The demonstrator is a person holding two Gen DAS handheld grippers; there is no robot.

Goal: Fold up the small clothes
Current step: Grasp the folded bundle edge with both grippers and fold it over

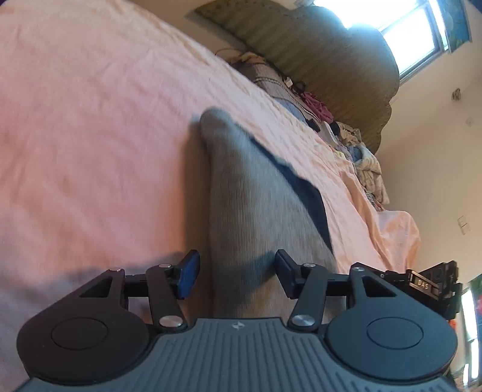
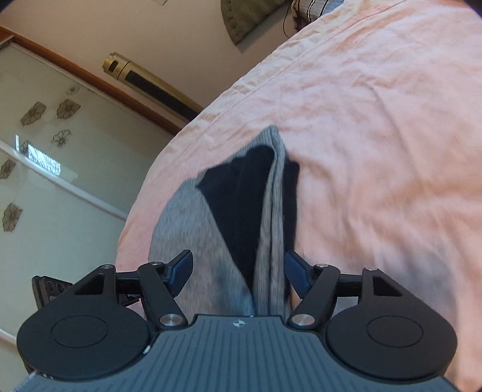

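A grey sock (image 1: 241,193) with a black patch (image 1: 304,193) lies stretched out on the pink bedsheet (image 1: 90,135), its rounded toe end pointing away. My left gripper (image 1: 236,268) stands open astride the near end, and the blue pads do not press the cloth. In the right wrist view the same grey sock (image 2: 195,229) shows its black part (image 2: 241,205) and a folded grey edge running up the middle. My right gripper (image 2: 238,268) is open too, with the sock lying between its fingers but not pinched. A part of the other gripper (image 1: 433,283) shows at the right edge.
A heap of mixed clothes (image 1: 361,156) lies along the far side of the bed by a green padded headboard (image 1: 325,66). A bright window (image 1: 406,27) is beyond. The bed's edge (image 2: 144,193) drops off to the left, towards a flowered glass door (image 2: 60,150) and a gold tower unit (image 2: 144,81).
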